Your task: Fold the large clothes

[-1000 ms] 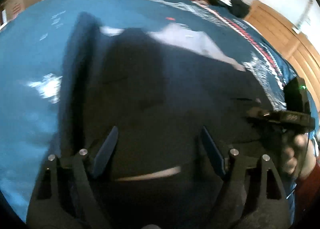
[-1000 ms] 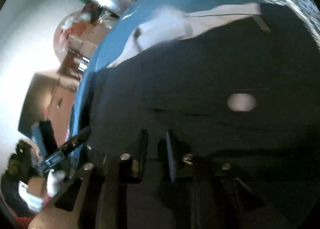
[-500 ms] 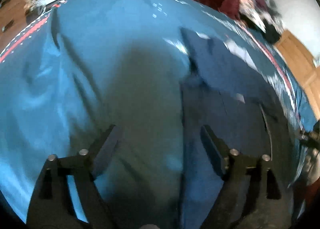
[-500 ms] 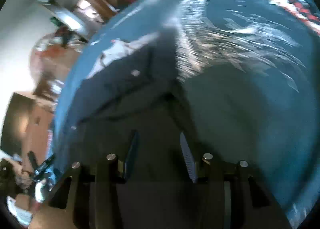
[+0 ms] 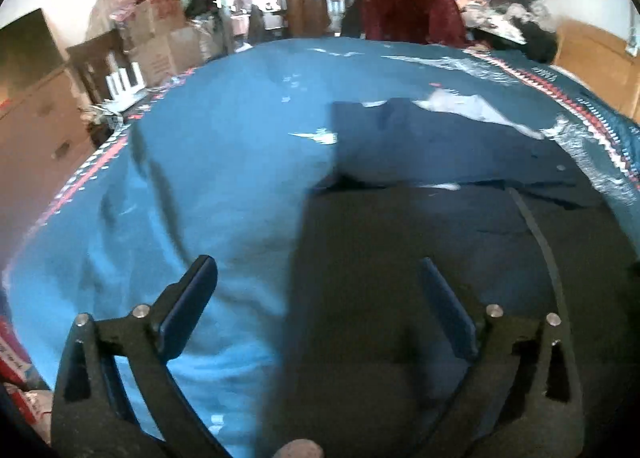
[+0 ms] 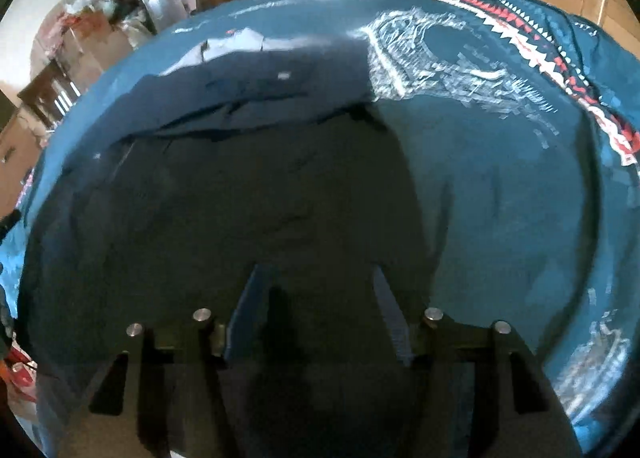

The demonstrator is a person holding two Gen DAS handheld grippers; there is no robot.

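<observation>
A blue bedspread is seen across both views, and all positions are given relative to it. In the left wrist view, cardboard boxes are stacked beyond its far left edge, and a dark red cloth is draped behind its far edge. The left gripper is held spread wide, with nothing gripped; its left finger is over bare bedspread and its right finger over the dark navy garment. The garment is laid on the right part of the bedspread, with a pale lining exposed at its far end. In the right wrist view, the right gripper is held apart over the garment, empty. A white print and a red-and-white patterned band are shown on the bedspread to the right.
</observation>
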